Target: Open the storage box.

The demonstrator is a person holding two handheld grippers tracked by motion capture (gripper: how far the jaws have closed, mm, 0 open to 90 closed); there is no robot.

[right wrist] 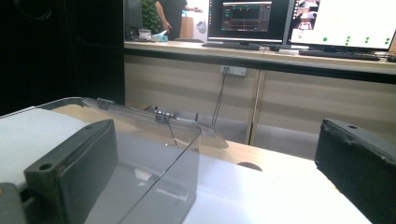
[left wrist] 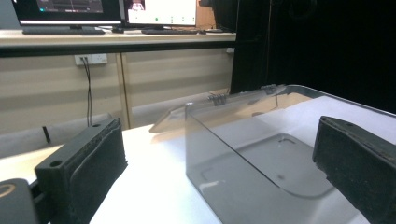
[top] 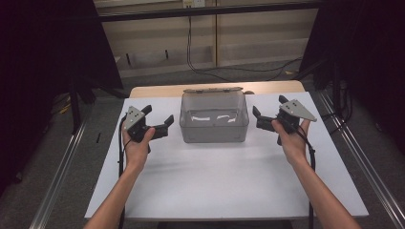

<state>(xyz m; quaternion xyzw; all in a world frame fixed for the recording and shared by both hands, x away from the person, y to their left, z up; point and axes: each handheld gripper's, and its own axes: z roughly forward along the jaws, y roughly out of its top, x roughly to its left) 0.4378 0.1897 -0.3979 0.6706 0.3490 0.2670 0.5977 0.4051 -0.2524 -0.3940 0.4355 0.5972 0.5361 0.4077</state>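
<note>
From above, a clear plastic box (top: 214, 117) stands near the far middle of the white tabletop (top: 224, 181), its hinged lid folded back behind it, with the left gripper (top: 157, 121) just to its left and the right gripper (top: 267, 114) just to its right, each held in a hand and apart from the box walls. Both pairs of jaws stand wide open and hold nothing. The high view alone shows the forearms, the grey three-cornered plates and the cables trailing down to the wrists, and a few pale scraps or glints inside the box; which they are cannot be told. The left gripper view looks along the box's near corner (left wrist: 243, 154) between its two black padded jaws, showing the bare clear floor of the box and the lid hinges at the far rim. The right gripper view shows the other side wall (right wrist: 154, 182) and the lid lying back beyond it. The two gripper views also take in what the high view leaves out: a long desk with lit monitors (right wrist: 345, 21), a wall socket with a hanging cable, and a person (right wrist: 173, 18) standing far off. Dark curtains flank the tabletop, which sits over a wooden top on a grey floor.
</note>
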